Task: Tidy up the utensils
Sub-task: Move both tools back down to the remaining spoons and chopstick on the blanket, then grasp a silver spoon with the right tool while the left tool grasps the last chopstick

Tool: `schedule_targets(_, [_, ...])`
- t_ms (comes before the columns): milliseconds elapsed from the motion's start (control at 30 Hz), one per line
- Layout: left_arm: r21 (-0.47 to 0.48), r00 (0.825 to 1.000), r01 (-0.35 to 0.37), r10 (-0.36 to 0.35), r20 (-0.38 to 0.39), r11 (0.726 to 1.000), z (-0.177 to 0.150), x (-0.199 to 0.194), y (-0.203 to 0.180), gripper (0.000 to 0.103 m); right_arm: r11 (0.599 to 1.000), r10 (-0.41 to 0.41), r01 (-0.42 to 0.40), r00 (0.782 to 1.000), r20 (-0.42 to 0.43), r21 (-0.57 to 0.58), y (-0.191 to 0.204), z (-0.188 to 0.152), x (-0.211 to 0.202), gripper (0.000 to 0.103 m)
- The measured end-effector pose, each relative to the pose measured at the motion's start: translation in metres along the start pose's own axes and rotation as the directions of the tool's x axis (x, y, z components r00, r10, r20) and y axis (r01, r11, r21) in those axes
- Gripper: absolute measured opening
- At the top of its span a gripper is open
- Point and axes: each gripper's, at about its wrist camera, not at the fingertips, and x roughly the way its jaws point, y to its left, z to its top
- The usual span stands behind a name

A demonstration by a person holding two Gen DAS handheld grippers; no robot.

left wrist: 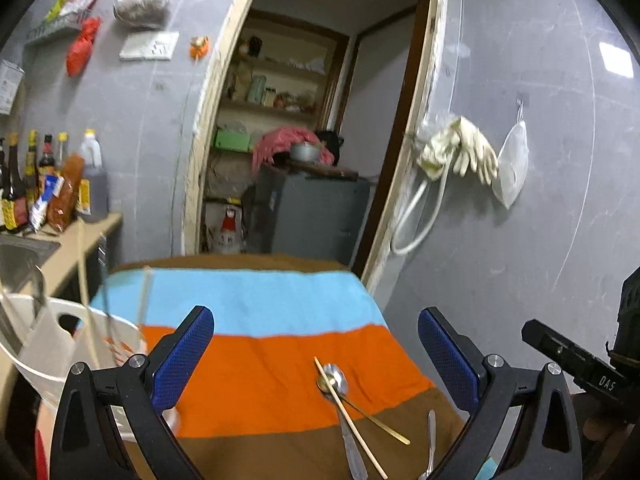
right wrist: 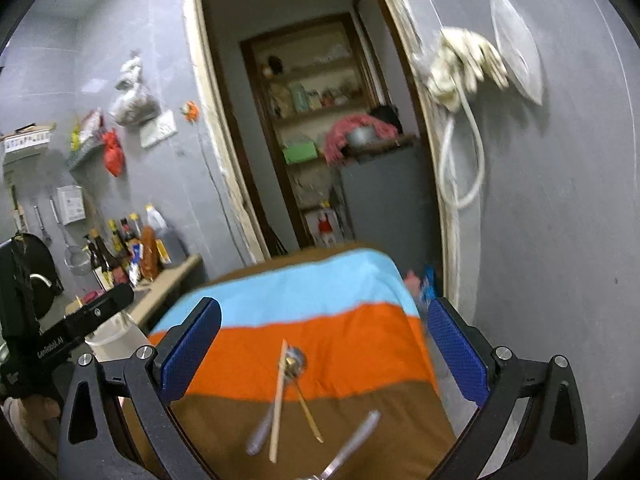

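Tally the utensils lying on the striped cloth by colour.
Silver: 2, a spoon and a second piece
Wood: 1, a chopstick
Gold: 1, a thin stick
Total: 4

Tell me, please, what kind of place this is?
Probably a small home kitchen: sauce bottles stand on a counter beside a sink, rubber gloves hang on the wall, and a doorway opens to pantry shelves.
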Motion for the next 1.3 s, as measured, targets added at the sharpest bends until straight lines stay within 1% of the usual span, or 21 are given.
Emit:
schedule_targets(100, [-0.003, 0.999, -0.013, 0.013, -0.036, 1.000, -0.010, 0.015, -0.002, 0.103, 1.000, -0.007, 0.009, 0.997, -0.073, 0.025, -0.021, -0.015, 0.016, 0.101])
schedule_targets(200, [-0.008, 0.997, -0.026, 0.025, -0.074, 1.000, -0.020, 0.031, -0.004, 0.103, 0.999, 0.007, -0.002, 0.990, -0.138, 0.038, -0.034, -0.034, 0.033, 0.100])
schedule_targets(267, [-0.021, 0.994, -0.028, 0.026, -0.104, 0.999, -0.028, 0.043, -0.004, 0.103, 0.999, 0.017, -0.009, 0.985, -0.173, 0.045, -0.038, -0.046, 0.043, 0.096])
schedule_targets(300, [-0.026, 0.993, -0.027, 0.023, -0.118, 0.999, -0.031, 0.047, -0.002, 0.103, 0.998, 0.025, -0.015, 0.979, -0.204, 0.053, -0.042, -0.054, 0.051, 0.090])
schedule_targets(333, [-0.034, 0.991, -0.024, 0.019, -0.134, 0.999, -0.034, 0.052, -0.002, 0.103, 0.998, 0.027, -0.015, 0.975, -0.220, 0.056, -0.043, -0.059, 0.054, 0.082])
schedule_targets(367, [-0.045, 0.988, -0.020, 0.013, -0.152, 0.999, -0.038, 0.058, -0.001, 0.103, 0.998, 0.032, -0.016, 0.966, -0.256, 0.066, -0.045, -0.067, 0.063, 0.078])
schedule_targets(433, [-0.068, 0.983, -0.012, -0.001, -0.181, 0.998, -0.044, 0.068, 0.002, 0.103, 0.996, 0.053, -0.026, 0.951, -0.303, 0.091, -0.049, -0.080, 0.074, 0.064])
schedule_targets(467, [-0.077, 0.980, -0.008, -0.007, -0.198, 0.997, -0.047, 0.073, 0.003, 0.102, 0.995, 0.057, -0.026, 0.946, -0.319, 0.100, -0.050, -0.086, 0.077, 0.059])
schedule_targets(500, [-0.084, 0.977, -0.005, -0.013, -0.212, 0.996, -0.050, 0.077, 0.004, 0.102, 0.993, 0.064, -0.026, 0.935, -0.348, 0.113, -0.053, -0.094, 0.083, 0.052])
schedule_targets(533, [-0.087, 0.975, -0.002, -0.018, -0.223, 0.996, -0.053, 0.082, 0.004, 0.101, 0.993, 0.068, -0.026, 0.929, -0.364, 0.118, -0.055, -0.100, 0.085, 0.047])
schedule_targets(567, [-0.090, 0.971, 0.001, -0.022, -0.236, 0.996, -0.055, 0.086, 0.005, 0.100, 0.992, 0.073, -0.026, 0.922, -0.381, 0.126, -0.057, -0.105, 0.088, 0.045])
schedule_targets(633, [-0.096, 0.962, 0.012, -0.037, -0.269, 0.995, -0.061, 0.095, 0.004, 0.090, 0.989, 0.093, -0.036, 0.908, -0.407, 0.147, -0.058, -0.115, 0.091, 0.038])
schedule_targets(667, [-0.101, 0.957, 0.017, -0.045, -0.286, 0.995, -0.064, 0.099, 0.005, 0.088, 0.987, 0.105, -0.044, 0.903, -0.417, 0.154, -0.058, -0.118, 0.092, 0.036])
schedule_targets(733, [-0.117, 0.946, 0.027, -0.063, -0.318, 0.993, -0.070, 0.107, 0.005, 0.077, 0.984, 0.135, -0.067, 0.886, -0.443, 0.166, -0.055, -0.128, 0.097, 0.030])
schedule_targets(800, [-0.131, 0.934, 0.035, -0.079, -0.349, 0.991, -0.075, 0.116, 0.004, 0.070, 0.980, 0.163, -0.088, 0.870, -0.465, 0.180, -0.052, -0.136, 0.101, 0.028])
schedule_targets(867, [-0.133, 0.924, 0.037, -0.085, -0.373, 0.990, -0.079, 0.121, 0.002, 0.067, 0.978, 0.172, -0.095, 0.868, -0.465, 0.186, -0.051, -0.138, 0.103, 0.028])
schedule_targets(900, [-0.136, 0.918, 0.041, -0.091, -0.386, 0.990, -0.082, 0.124, 0.002, 0.065, 0.977, 0.178, -0.099, 0.868, -0.464, 0.190, -0.051, -0.138, 0.104, 0.026])
schedule_targets(933, [-0.135, 0.913, 0.040, -0.091, -0.398, 0.990, -0.084, 0.126, 0.001, 0.061, 0.976, 0.178, -0.098, 0.867, -0.465, 0.193, -0.051, -0.138, 0.106, 0.020])
schedule_targets(1000, [-0.131, 0.902, 0.040, -0.092, -0.421, 0.991, -0.087, 0.131, 0.000, 0.057, 0.978, 0.168, -0.084, 0.865, -0.473, 0.193, -0.053, -0.139, 0.111, 0.012])
schedule_targets(1133, [-0.135, 0.887, 0.043, -0.100, -0.450, 0.990, -0.091, 0.138, -0.002, 0.049, 0.973, 0.184, -0.088, 0.856, -0.483, 0.215, -0.054, -0.135, 0.119, 0.010])
schedule_targets(1300, [-0.145, 0.863, 0.035, -0.103, -0.495, 0.989, -0.095, 0.149, -0.002, 0.039, 0.978, 0.185, -0.106, 0.837, -0.515, 0.179, -0.044, -0.130, 0.137, 0.009])
